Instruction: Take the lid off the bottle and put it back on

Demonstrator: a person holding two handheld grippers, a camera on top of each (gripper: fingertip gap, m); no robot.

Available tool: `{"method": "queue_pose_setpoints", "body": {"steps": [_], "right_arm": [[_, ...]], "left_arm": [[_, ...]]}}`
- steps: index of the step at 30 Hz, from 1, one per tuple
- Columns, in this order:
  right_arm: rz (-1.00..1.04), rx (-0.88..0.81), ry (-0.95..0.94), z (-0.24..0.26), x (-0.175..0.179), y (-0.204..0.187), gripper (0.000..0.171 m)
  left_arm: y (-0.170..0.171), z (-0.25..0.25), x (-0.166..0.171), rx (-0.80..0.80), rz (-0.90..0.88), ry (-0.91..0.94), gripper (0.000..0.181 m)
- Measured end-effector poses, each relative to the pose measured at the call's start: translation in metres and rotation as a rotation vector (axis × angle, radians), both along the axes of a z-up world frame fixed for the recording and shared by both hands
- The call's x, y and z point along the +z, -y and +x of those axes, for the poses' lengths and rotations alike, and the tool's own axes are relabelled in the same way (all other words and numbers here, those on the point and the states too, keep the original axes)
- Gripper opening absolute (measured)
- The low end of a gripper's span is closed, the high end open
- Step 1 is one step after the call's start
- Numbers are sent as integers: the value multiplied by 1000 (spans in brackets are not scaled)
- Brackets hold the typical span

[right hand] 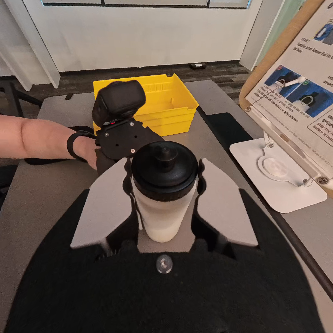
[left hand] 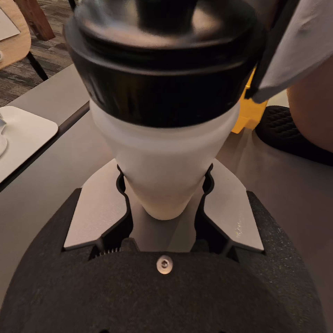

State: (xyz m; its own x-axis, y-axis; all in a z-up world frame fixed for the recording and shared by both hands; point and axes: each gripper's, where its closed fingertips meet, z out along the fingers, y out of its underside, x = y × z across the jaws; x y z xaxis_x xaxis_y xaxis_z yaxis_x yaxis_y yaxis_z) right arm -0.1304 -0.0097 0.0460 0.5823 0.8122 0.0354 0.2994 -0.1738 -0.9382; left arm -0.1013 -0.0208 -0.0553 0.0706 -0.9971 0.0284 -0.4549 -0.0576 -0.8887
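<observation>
On table | left gripper clamps bottle | right gripper flanks lid, contact unclear

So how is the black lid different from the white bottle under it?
The lid is black and glossy; the bottle is matte white. The lid is short and wide, sticking out past the bottle, which is tall and narrower. The right hand-held gripper has its fingers on either side of the lid, while the left hand-held gripper holds the bottle's body lower down. Both are round, and they are joined together, standing upright on the grey table.
</observation>
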Motion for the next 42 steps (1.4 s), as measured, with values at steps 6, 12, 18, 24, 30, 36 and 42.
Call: {"method": "queue_pose_setpoints", "body": {"steps": [6, 12, 18, 24, 30, 36, 42], "right_arm": [[36, -382, -44, -2, 0, -24, 72], [-8, -257, -41, -1, 3, -18, 72], [-85, 22, -133, 1, 11, 4, 75], [31, 18, 40, 1, 3, 5, 75], [75, -14, 93, 2, 2, 1, 66], [29, 56, 54, 0, 0, 7, 72], [-2, -97, 30, 1, 0, -5, 72]], "left_arm": [[-22, -9, -1, 150, 5, -19, 86], [-18, -7, 0, 99, 2, -16, 86], [-4, 0, 0, 2, 3, 18, 86], [-1, 1, 0, -24, 11, 30, 86], [0, 2, 1, -46, 14, 44, 86], [13, 2, 1, -154, 1, 47, 87], [1, 3, 1, -41, -11, 42, 86]]}}
